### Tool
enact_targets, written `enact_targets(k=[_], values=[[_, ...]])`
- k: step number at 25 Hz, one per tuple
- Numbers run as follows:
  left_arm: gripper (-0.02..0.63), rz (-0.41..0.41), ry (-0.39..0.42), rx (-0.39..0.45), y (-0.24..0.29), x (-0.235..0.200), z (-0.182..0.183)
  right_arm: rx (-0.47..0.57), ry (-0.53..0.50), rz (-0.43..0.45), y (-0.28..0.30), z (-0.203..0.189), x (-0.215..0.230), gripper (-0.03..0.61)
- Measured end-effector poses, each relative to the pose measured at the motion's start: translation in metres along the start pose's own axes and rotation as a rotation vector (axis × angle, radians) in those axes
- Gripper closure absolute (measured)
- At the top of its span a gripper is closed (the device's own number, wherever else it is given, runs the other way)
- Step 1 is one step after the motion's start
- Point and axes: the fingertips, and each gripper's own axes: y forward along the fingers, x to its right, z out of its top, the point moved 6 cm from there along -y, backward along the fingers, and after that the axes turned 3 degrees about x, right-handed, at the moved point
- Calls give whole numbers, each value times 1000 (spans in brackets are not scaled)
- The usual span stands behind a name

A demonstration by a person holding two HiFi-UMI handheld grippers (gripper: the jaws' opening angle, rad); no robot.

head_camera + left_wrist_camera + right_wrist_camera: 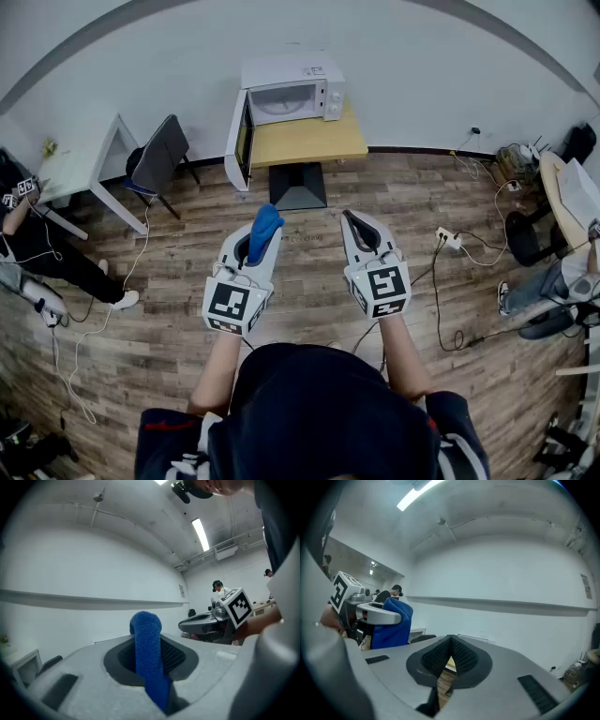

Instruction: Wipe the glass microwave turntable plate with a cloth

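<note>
A white microwave stands on a small wooden table by the far wall, with its door swung open to the left. Its cavity looks pale, and I cannot make out the glass plate inside. My left gripper is held level in front of me, well short of the table, shut on a blue cloth. In the left gripper view the cloth sticks up from between the pads. My right gripper hovers beside it, shut and empty, its pads meeting.
A black chair and a white desk stand to the left of the microwave table. A person sits at far left. A power strip with cables lies on the wooden floor at right, near office chairs.
</note>
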Motion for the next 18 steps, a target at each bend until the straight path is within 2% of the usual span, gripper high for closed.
enact_targets(k=[6, 10, 18], values=[[549, 3, -5, -8, -1, 4, -1, 5, 32, -18, -2, -2, 3, 568], [549, 19, -13, -16, -1, 12, -4, -2, 16, -7, -9, -6, 5, 568], [550, 31, -44, -45, 18, 53, -15, -35, 11, 20, -35, -25, 35, 568]])
